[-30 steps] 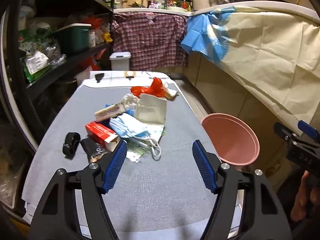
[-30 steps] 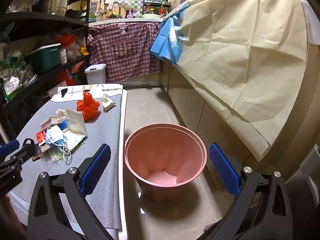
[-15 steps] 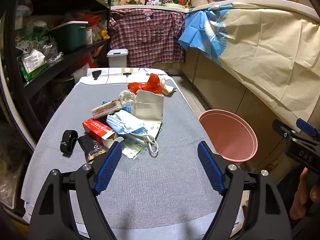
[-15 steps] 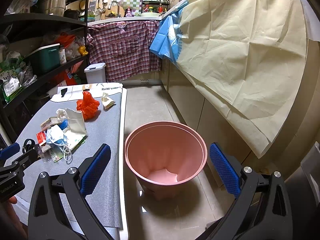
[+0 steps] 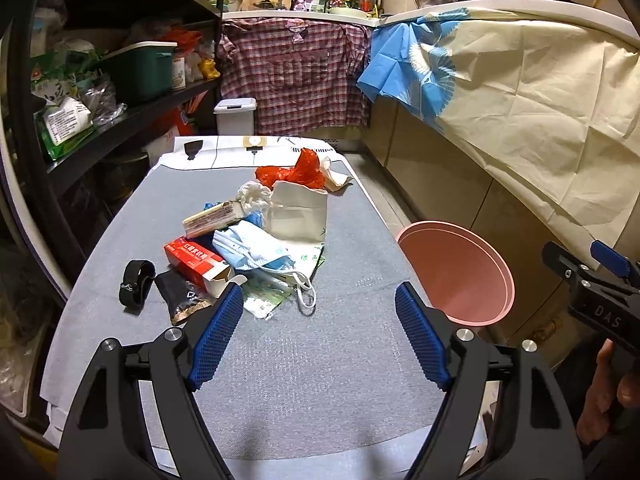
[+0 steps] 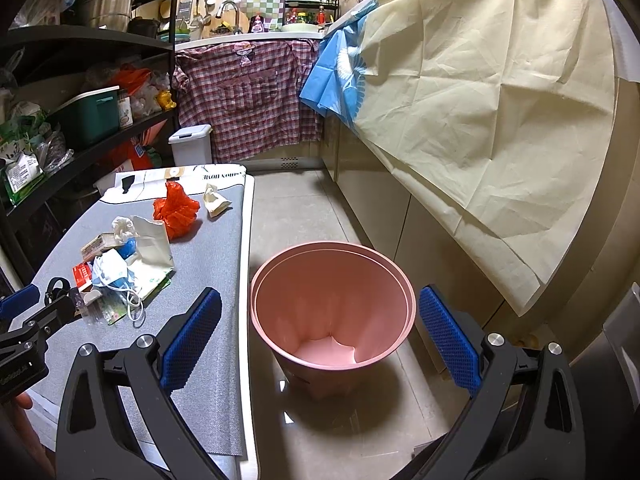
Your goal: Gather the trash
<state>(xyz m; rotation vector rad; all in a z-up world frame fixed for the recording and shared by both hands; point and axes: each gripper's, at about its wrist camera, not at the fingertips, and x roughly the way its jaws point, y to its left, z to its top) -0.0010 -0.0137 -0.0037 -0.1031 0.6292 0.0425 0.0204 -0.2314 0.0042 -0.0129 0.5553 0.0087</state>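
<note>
A pile of trash lies on the grey table [image 5: 304,376]: a red box [image 5: 196,261], a blue face mask [image 5: 252,249], a white paper bag [image 5: 298,216], a red plastic bag [image 5: 298,172], a black wrapper [image 5: 180,296] and a black band [image 5: 136,280]. My left gripper [image 5: 318,336] is open and empty, above the table just short of the pile. A pink bin [image 6: 332,304] stands on the floor right of the table. My right gripper [image 6: 320,340] is open and empty, above the bin. The pile also shows in the right wrist view [image 6: 128,260].
Dark shelves [image 5: 100,128] with boxes and bags run along the left. A cream cloth [image 6: 500,120] covers the counter on the right. A small white bin [image 6: 191,145] and a plaid cloth [image 5: 296,80] are at the far end. Tiled floor [image 6: 296,216] lies between table and counter.
My left gripper has drawn back and risen a little from the pile and its jaws have opened wider. The right gripper has barely moved.
</note>
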